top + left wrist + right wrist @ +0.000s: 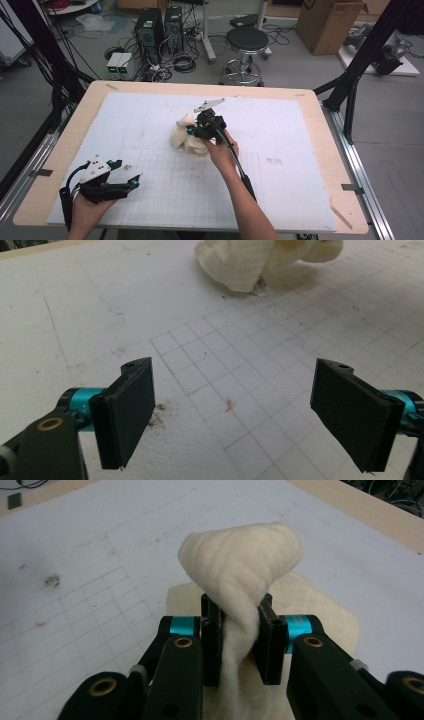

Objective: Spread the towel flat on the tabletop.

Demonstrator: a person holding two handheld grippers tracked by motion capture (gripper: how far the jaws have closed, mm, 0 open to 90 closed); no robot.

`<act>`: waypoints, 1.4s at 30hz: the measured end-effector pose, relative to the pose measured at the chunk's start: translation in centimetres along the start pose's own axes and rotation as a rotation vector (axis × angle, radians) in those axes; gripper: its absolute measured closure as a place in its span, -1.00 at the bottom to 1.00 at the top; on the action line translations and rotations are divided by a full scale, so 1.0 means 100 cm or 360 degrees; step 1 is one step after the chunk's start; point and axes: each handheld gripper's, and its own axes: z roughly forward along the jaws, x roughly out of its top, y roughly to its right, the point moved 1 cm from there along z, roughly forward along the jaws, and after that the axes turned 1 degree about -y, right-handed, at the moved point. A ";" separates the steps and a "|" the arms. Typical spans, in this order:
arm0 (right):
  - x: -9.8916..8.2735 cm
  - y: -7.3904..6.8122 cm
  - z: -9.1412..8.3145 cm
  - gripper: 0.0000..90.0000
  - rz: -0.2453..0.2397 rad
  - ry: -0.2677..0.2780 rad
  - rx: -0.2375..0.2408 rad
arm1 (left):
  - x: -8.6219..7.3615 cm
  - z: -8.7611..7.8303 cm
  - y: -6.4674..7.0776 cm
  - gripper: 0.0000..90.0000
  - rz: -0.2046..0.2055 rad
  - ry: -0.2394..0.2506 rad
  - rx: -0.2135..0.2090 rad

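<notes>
Left gripper (235,410) gapes wide over the mat; right gripper (240,640) pinches cream cloth (240,565) — bunched

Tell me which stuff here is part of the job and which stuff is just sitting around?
Part of the job:
- cream cloth, pinched
- right gripper, shut on the cloth
- left gripper, open, waiting above the white mat

Just sitting around:
- black stool
- cardboard box
- computer towers

left hand-held gripper (232,415): jaws apart | cream cloth (260,262) beyond | gridded mat (260,370)
</notes>
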 end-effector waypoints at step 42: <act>-0.117 -0.004 -0.111 -0.30 0.0066 0.0137 -0.0054 | 0.018 0.023 0.036 -0.57 0.0068 0.0015 -0.0209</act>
